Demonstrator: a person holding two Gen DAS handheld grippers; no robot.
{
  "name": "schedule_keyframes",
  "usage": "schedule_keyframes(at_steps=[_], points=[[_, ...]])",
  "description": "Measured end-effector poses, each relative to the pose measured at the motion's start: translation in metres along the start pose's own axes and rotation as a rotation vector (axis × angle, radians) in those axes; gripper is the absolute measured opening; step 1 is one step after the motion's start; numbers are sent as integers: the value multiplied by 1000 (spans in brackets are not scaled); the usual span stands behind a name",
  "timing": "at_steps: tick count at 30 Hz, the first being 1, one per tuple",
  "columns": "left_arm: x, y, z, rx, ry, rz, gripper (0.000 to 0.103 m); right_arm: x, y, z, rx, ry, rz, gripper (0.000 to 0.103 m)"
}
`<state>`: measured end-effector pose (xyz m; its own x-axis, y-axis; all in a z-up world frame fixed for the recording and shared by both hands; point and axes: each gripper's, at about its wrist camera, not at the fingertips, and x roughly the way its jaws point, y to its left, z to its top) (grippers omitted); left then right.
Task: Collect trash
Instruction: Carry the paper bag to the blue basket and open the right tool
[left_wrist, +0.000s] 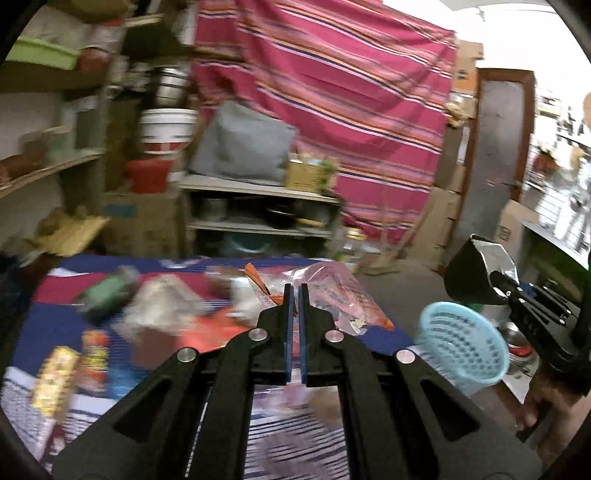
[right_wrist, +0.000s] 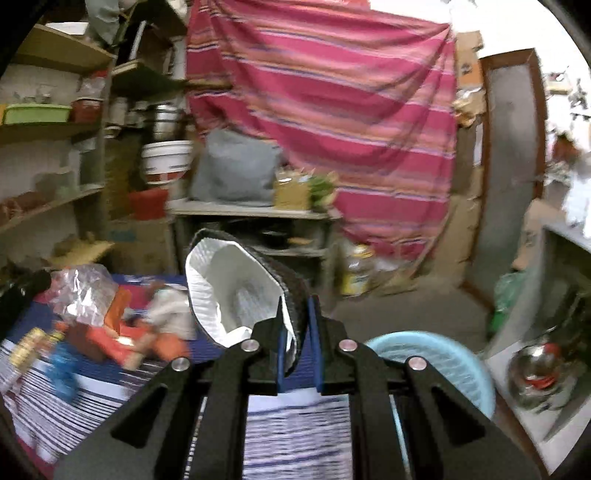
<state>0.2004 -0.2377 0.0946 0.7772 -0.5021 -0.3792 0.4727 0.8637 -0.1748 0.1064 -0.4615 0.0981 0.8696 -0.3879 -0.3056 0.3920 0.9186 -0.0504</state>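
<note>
Trash (left_wrist: 207, 314) on striped cloth (left_wrist: 295, 443), blue basket (left_wrist: 465, 347) beside.

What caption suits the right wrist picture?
Right gripper clamps a black-and-white paper bowl beside the blue basket.

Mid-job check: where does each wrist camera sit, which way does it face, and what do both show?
Left wrist: on the left gripper, shut and empty, facing trash on the striped cloth; right gripper and hand show at right.
Right wrist: on the right gripper, clamped on a paper plate, facing the shelves.
Shared: blue basket, pink curtain, plate.
</note>
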Motion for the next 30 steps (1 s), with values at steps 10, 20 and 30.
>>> schedule_keyframes(at_steps=[10,20,30], points=[[96,-153,-36,74,84,-210,1,-4,-163,-41,285,25,-217,12],[159,-199,-73,80,181,-237,1,30,-171,-66,282,103,-237,13],[158,-190,-66,49,178,-201,61,22,-168,-68,334,81,-262,64]])
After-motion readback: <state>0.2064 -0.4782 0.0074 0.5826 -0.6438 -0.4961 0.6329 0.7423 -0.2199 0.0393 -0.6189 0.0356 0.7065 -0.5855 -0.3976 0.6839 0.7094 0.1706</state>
